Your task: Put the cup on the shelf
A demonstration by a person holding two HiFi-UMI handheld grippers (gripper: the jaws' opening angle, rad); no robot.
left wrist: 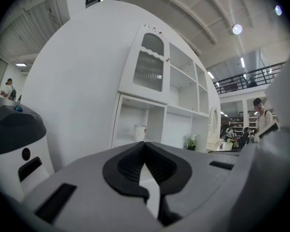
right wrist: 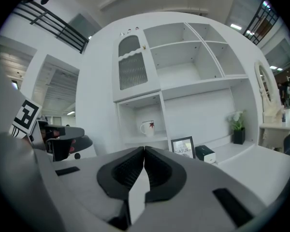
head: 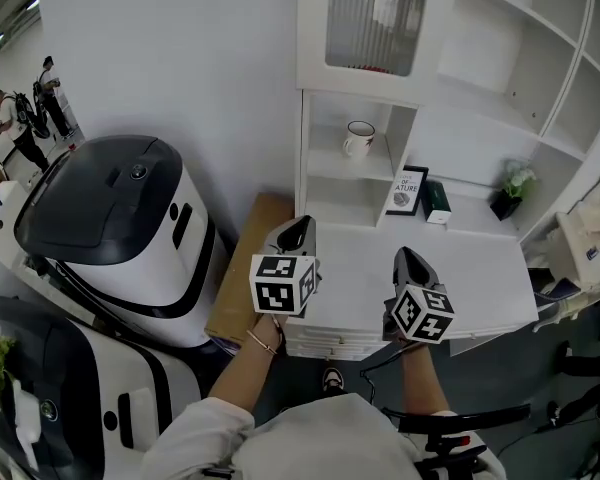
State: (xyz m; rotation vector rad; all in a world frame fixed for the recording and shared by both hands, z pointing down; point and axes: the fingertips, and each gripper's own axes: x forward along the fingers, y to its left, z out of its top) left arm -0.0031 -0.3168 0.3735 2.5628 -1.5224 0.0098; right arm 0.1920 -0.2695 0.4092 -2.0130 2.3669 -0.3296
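Observation:
A white cup with a red leaf print stands upright in the small shelf compartment of the white cabinet; it also shows as the cup and the cup. My left gripper hovers above the white counter, well short of the shelf, its jaws shut with nothing between them. My right gripper hangs beside it to the right, also shut and empty. Neither gripper touches the cup.
A framed print, a dark box and a small potted plant stand on the counter's back. A large white and black machine sits left of the cabinet. A glass-fronted door is above the cup's compartment.

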